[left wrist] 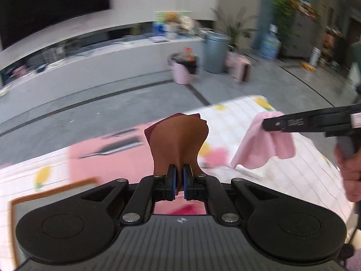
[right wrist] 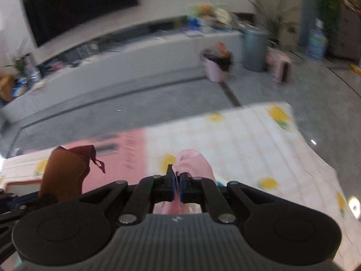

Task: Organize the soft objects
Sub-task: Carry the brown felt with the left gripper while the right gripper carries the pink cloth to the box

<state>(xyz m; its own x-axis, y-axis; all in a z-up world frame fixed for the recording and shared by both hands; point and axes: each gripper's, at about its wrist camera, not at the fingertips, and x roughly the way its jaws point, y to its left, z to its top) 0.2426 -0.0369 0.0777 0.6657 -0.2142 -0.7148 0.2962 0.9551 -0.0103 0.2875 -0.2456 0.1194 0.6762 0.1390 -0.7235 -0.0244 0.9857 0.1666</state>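
Brown cloth [left wrist: 178, 144]: a soft piece with a dark maroon layer behind it, clamped between the blue pads of the left gripper [left wrist: 179, 181]. The jaws are closed on its lower edge, and the cloth stands upward from the fingers, fanning out above them. It is lifted clear of the tabletop. In the right wrist view the same cloth [right wrist: 64, 174] appears at the left, with a thin maroon strap hanging off its right side.

Pink cloth [right wrist: 194, 164]: pinched by the right gripper [right wrist: 177, 188], whose jaws are closed on it. In the left wrist view the cloth [left wrist: 264, 145] hangs from the tip of the right gripper [left wrist: 267, 124] and drapes downward, its lower corner just above the tabletop toward the right edge. A hand [left wrist: 350, 169] holds the handle of this gripper at the right margin of that view.

Tabletop covering: a white checked tablecloth [right wrist: 248, 140] with yellow fruit prints. A pink sheet [left wrist: 108, 151] with dark printed markings lies on its left half, reaching toward the far edge. A wooden frame edge [left wrist: 52, 193] shows near the left corner.

Beyond the far edge: grey floor, a pink bin [left wrist: 183, 68] and a grey bin [left wrist: 215, 52], both well apart from the table. Background detail is blurred.
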